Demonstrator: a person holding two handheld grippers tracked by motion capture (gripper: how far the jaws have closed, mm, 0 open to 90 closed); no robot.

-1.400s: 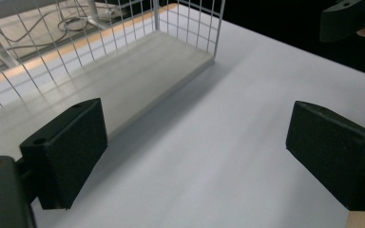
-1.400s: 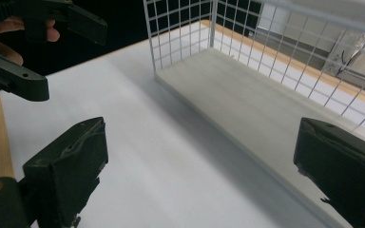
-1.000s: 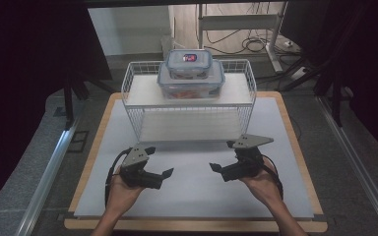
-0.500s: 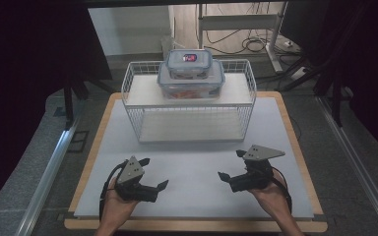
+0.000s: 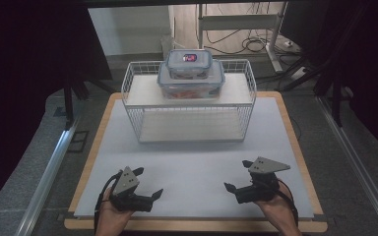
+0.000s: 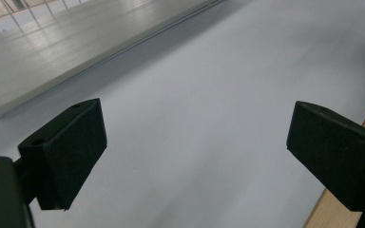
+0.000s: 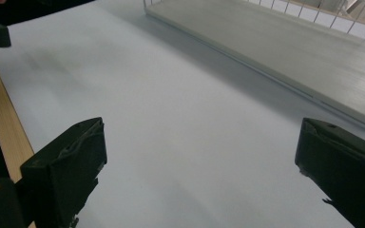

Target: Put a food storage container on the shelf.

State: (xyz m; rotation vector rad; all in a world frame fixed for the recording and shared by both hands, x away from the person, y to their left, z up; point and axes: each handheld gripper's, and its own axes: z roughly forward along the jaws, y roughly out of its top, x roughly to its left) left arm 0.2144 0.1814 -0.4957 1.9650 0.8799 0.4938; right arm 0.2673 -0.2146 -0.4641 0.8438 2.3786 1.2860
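Both tongs are drawing back toward the lower edge of the frame, left tongs (image 5: 147, 184) at lower left, right tongs (image 5: 237, 176) at lower right, each released and grasping nothing. Two stacked containers (image 5: 191, 73) are sitting atop the wire basket (image 5: 189, 129) at upper centre. A careless reach is likely to topple the stack.

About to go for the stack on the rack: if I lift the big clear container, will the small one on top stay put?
Probably not firmly: the small container just rests on the large container, whose smooth lid looks slippery. The lower one shows contents, so likely heavier. Lift level; the wire rack rim may catch it.
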